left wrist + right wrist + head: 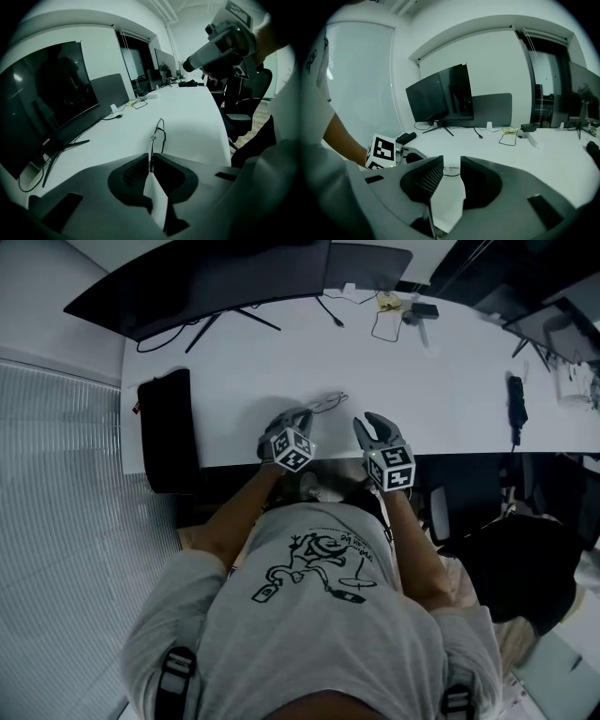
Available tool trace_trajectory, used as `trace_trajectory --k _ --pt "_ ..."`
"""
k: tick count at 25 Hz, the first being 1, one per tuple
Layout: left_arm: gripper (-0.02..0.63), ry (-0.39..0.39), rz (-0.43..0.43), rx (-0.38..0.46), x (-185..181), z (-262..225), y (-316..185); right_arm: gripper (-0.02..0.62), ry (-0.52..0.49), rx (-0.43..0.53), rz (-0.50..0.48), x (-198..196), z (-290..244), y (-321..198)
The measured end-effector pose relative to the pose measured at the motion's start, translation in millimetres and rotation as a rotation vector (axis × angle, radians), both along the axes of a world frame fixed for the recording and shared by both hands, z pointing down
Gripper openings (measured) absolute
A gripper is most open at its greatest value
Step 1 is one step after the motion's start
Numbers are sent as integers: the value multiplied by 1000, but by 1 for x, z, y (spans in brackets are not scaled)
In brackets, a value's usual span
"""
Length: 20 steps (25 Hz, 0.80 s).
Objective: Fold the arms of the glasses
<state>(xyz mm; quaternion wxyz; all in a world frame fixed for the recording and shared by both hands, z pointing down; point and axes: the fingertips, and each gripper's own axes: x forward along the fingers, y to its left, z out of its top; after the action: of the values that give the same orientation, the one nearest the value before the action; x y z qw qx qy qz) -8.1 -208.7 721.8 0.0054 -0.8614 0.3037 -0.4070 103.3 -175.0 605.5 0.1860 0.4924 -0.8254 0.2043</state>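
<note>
On white desk (234, 371), glasses (153, 137) in left claw (151, 164), monitor (206, 282) beyond.

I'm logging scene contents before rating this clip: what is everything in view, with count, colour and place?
desk: one, white, ahead of the person.
monitor: one, black, curved, far left of the desk.
panel: one, dark grey, beside the monitor.
pouch: one, black, desk's left end.
cables: small tangle, yellow and black, far edge.
black object: one, desk's right part, too small to identify.
glasses: one pair, thin dark frame, near the desk's front edge.
left gripper: one, grey, jaws shut on the glasses.
right gripper: one, grey, jaws apart, nothing between.
</note>
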Motion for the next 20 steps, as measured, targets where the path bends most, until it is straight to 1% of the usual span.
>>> trace_trajectory --k 4,6,8,11,13,20 --pt "89 64 -31 -36 -1 -7 4 103 -30 38 17 4 -22 3" --pt "88 109 -55 -46 -2 -16 5 92 -40 52 22 6 -33 4" --pt "84 178 -92 -54 -4 -33 6 82 -46 67 24 7 -44 5" --pt "57 304 -152 -61 -7 -70 6 67 -54 93 19 6 -64 7" --pt "41 380 -174 -49 -7 -102 7 63 -57 112 13 5 -80 7" --pt "23 584 -168 -6 -3 -206 18 46 -68 171 -4 1 -142 10"
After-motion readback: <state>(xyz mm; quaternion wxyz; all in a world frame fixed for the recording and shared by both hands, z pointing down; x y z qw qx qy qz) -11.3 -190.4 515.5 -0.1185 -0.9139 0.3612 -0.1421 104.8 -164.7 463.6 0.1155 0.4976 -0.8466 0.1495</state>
